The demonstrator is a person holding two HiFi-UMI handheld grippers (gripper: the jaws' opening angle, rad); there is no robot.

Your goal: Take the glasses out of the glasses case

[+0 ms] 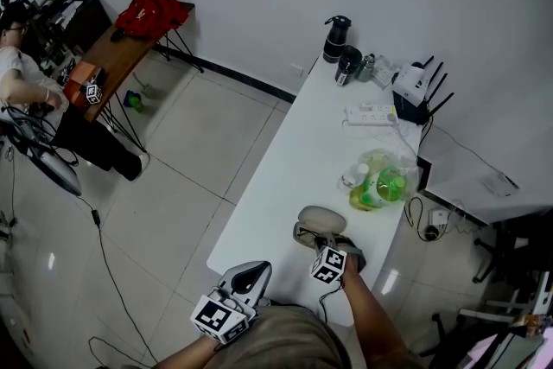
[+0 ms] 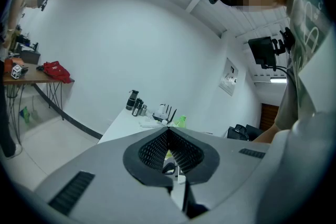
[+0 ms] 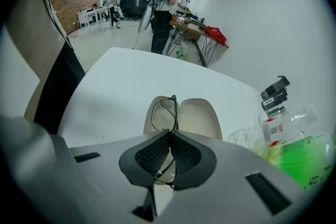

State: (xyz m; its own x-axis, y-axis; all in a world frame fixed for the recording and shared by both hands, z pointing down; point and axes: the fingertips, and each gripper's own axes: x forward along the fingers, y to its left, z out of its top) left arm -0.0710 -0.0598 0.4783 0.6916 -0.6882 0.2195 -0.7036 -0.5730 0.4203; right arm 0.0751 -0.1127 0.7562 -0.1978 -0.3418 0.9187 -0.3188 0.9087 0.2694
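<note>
The glasses (image 3: 167,112) stand on edge between the jaws of my right gripper (image 3: 169,134), pinched by the thin frame, I judge, to keep the lenses untouched. They sit over the open glasses case (image 3: 202,118); whether they're clear of it, I cannot tell. The case lies on the white table (image 3: 115,81). My left gripper (image 2: 169,131) hangs back, pressed together on nothing.

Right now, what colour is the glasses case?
The glasses case is beige, clearest in the right gripper view.
</note>
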